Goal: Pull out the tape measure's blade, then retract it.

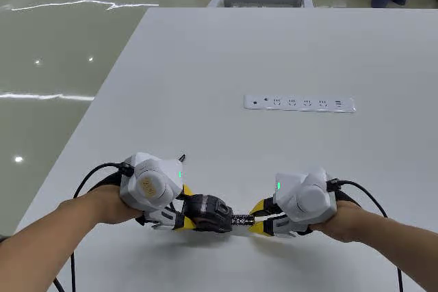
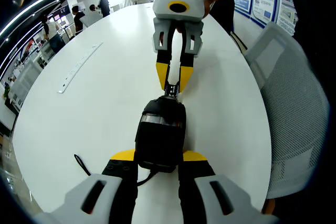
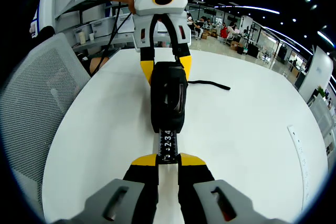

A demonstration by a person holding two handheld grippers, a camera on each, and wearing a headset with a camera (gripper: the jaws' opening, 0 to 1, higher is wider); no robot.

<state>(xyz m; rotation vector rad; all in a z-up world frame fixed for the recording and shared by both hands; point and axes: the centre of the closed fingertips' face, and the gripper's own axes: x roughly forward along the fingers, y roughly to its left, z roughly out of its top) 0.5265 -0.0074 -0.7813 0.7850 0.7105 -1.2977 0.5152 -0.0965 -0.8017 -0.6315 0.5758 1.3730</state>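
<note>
I judge the pull-out barely begun: a short stretch of blade (image 3: pixel 168 141) shows beyond the case (image 1: pixel 209 213), near the table's (image 1: pixel 274 52) front edge. The left gripper (image 2: pixel 158 156) clamps the case and the right gripper (image 3: pixel 168 160) pinches the blade tip, jaws nearly closed. Next, I draw the right straight away, keeping the case steady.

Head cam looked steeply down from behind the left gripper (image 1: pixel 183 208) and right gripper (image 1: pixel 259 217), and each gripper cam sat right behind its own jaws, facing the other claw close-up, tape measure (image 1: pixel 209 212) between them in all three.
</note>
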